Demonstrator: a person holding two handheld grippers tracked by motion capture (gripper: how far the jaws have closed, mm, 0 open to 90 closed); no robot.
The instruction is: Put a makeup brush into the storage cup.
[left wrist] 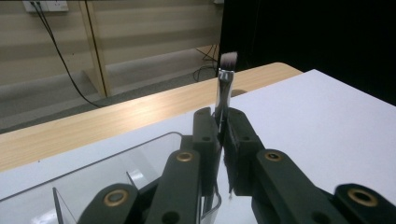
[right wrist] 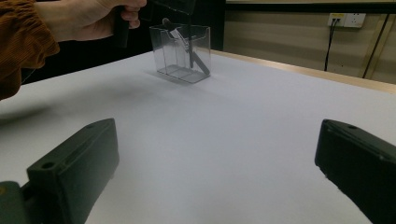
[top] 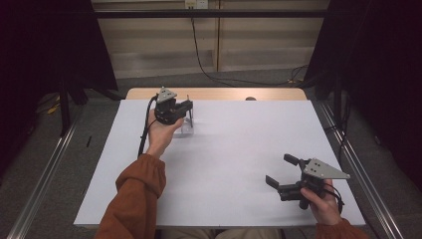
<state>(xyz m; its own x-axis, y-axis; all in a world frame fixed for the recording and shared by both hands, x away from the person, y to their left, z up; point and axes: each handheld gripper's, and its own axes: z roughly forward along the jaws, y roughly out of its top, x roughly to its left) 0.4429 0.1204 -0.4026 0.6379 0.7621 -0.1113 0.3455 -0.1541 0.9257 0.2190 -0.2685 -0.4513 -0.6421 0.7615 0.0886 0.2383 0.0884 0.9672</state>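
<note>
Right gripper [top: 281, 173]: held low at the near right of the table by the right hand [top: 323, 201]; its jaws are spread wide, with nothing between them, and bare white surface is seen between them in the right gripper view.
Table [top: 239, 149]: covered by a white sheet, with a strip of wood left bare along the far edge.
Left gripper [left wrist: 222, 122]: held by the left hand [top: 160, 133] at the far left of the table, above the clear box; its jaws are pressed together on the handle of a makeup brush.
Makeup brush [left wrist: 224, 88]: pinched upright, metal ferrule and pale bristle tip standing above the jaws.
Clear box [right wrist: 181, 52]: a transparent divided organiser, set on the white sheet directly beneath the left gripper; one dark slanted item is seen leaning inside it.
Sleeve [top: 137, 191]: rust-orange, worn on the left forearm.
</note>
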